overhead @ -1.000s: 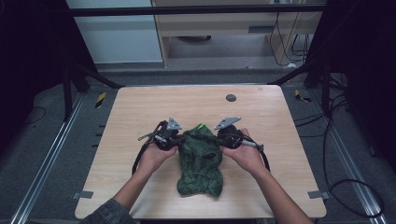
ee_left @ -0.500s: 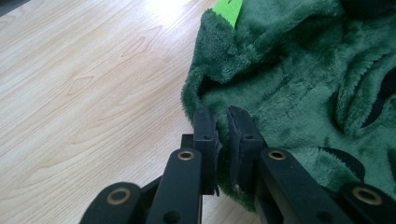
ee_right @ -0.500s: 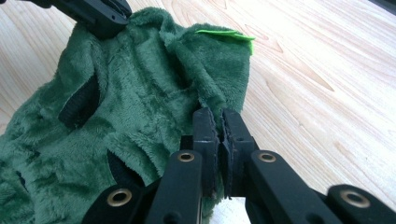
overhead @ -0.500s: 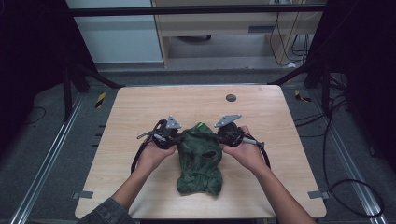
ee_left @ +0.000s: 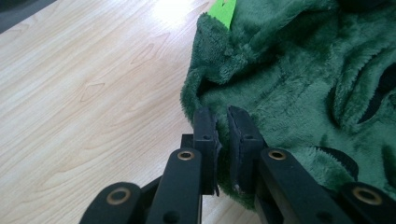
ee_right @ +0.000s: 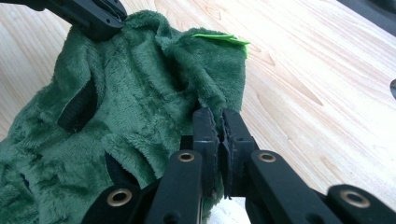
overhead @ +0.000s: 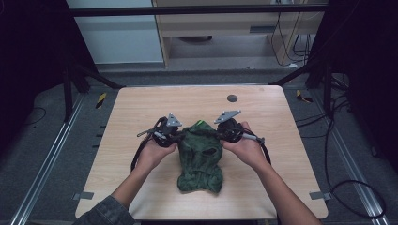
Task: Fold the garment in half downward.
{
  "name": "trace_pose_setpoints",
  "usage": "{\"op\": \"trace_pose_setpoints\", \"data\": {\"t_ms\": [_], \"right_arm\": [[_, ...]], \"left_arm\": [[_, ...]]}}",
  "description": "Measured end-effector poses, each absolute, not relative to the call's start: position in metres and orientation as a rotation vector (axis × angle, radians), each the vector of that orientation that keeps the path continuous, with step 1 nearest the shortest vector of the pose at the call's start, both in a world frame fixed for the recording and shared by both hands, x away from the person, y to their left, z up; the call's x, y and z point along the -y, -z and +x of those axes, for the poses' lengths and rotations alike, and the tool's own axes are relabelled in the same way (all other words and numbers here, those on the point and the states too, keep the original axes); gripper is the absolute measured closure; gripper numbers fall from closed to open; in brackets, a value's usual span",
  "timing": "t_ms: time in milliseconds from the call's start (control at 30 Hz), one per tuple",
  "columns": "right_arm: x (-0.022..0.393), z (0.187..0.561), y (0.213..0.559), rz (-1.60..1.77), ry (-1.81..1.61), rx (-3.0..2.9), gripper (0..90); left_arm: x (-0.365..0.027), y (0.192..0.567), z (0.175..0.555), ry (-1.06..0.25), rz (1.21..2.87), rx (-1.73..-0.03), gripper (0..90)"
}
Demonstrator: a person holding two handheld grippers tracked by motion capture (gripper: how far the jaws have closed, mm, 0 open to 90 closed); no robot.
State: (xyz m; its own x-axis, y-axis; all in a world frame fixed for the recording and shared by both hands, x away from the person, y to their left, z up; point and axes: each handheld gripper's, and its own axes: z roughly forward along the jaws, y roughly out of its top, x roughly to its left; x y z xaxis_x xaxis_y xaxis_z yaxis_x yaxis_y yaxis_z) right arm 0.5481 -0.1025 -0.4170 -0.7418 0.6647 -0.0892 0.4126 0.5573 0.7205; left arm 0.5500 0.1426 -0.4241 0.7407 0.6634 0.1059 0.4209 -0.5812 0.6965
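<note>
— While both clamped, what could have slipped?

— Either gripper held only a thin pinch of the dark green plush fleece garment [overhead: 201,157]; a pull outward could have torn it free.

— Where did it lie?

— Mid-worktop [overhead: 141,108], between them: left gripper [ee_left: 223,135] clamped on its left upper edge, right gripper [ee_right: 218,135] on its right, near the bright green tag [ee_right: 222,38].

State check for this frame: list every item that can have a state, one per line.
left gripper: shut on the garment's edge.
right gripper: shut on the opposite edge.
green fleece garment: crumpled, on the table, pinched at both upper sides.
bright green tag: sticking out at the garment's top.
</note>
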Motion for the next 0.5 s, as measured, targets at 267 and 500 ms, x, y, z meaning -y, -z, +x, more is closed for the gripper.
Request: {"op": "trace_pose_setpoints", "data": {"t_ms": [267,500], "right_arm": [[0.106,0.555,0.413,0.88,-0.989,-2.436,86.0],[0.105,0.56,0.408,0.871,-0.982,-2.424,86.0]], "left_arm": [[-0.139,0.419,0.555,-0.488,2.261,-0.816,82.6],[-0.139,0.415,0.558,-0.5,2.251,-0.824,82.6]]}}
